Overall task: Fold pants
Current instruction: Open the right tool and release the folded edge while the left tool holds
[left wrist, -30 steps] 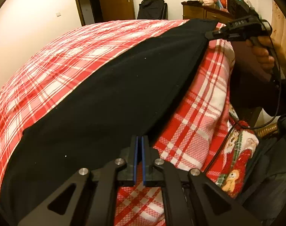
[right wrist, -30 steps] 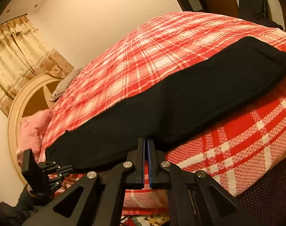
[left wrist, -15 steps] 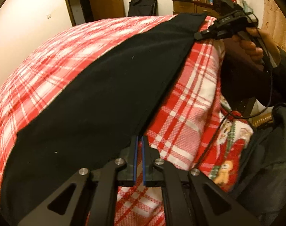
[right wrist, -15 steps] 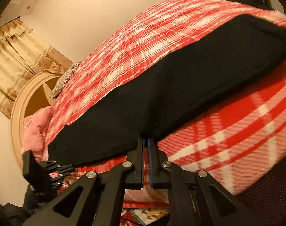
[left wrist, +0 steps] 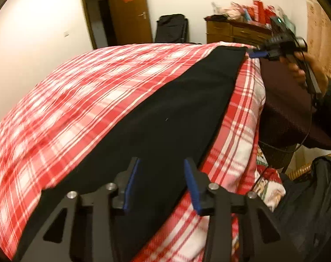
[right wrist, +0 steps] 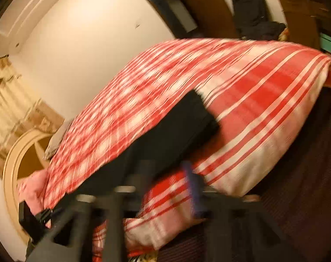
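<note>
Black pants lie as one long strip on the red plaid bedcover, near the bed's right edge. My left gripper is open and empty, its blue-padded fingers just over the near end of the pants. My right gripper shows in the left wrist view at the far end of the pants, off the cloth. In the blurred right wrist view my right gripper is open, with the pants just ahead and the left gripper at lower left.
A wooden dresser with clutter, a dark bag and a door stand beyond the bed. A dark mesh chair sits beside the bed's right side. A round headboard and a pink pillow are at the bed's other end.
Both grippers were shut on the edge of the pants and have opened and let go. The pants now lie flat on the bed. The right wrist camera is swinging, blurring its view.
</note>
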A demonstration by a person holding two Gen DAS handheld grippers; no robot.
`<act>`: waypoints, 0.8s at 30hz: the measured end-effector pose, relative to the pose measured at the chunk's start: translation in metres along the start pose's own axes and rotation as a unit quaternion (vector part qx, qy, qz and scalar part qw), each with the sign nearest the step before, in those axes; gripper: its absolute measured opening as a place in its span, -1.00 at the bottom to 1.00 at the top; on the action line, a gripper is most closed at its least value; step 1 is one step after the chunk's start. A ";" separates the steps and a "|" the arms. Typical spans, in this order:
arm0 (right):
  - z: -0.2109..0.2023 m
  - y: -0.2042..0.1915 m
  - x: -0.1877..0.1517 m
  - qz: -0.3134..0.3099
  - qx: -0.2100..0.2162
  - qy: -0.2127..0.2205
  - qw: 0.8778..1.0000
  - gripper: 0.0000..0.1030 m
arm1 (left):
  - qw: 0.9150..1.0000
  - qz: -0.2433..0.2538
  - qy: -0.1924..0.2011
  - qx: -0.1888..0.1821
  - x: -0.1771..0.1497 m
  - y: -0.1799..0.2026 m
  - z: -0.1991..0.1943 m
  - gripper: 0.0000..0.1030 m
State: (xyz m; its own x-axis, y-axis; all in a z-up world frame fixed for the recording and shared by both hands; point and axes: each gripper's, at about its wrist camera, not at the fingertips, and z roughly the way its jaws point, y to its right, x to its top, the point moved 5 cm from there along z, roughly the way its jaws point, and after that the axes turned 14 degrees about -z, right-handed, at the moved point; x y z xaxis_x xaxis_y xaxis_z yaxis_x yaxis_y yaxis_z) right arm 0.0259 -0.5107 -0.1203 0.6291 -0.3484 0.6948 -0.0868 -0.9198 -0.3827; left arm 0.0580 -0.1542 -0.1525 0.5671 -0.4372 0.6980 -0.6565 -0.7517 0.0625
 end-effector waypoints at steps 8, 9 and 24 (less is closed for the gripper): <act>0.002 0.020 0.048 -0.007 -0.035 0.028 0.999 0.18 | 0.999 -0.013 -0.026 0.015 0.010 -0.007 0.042 -0.04; 0.004 0.026 0.059 -0.007 -0.041 0.032 0.999 0.18 | 0.999 -0.017 -0.030 0.018 0.009 -0.011 0.045 -0.04; 0.076 0.045 0.073 -0.040 -0.036 -0.064 0.997 -0.53 | 0.999 -0.023 -0.035 0.021 0.008 -0.021 0.060 0.06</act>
State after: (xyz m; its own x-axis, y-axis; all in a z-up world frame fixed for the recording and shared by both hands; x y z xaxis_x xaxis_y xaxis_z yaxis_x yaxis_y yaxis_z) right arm 0.1269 -0.5640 -0.1335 0.7287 -0.2519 0.6368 -0.0840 -0.9558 -0.2819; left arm 0.1060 -0.1718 -0.1913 0.6307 -0.4340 0.6433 -0.6087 -0.7909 0.0632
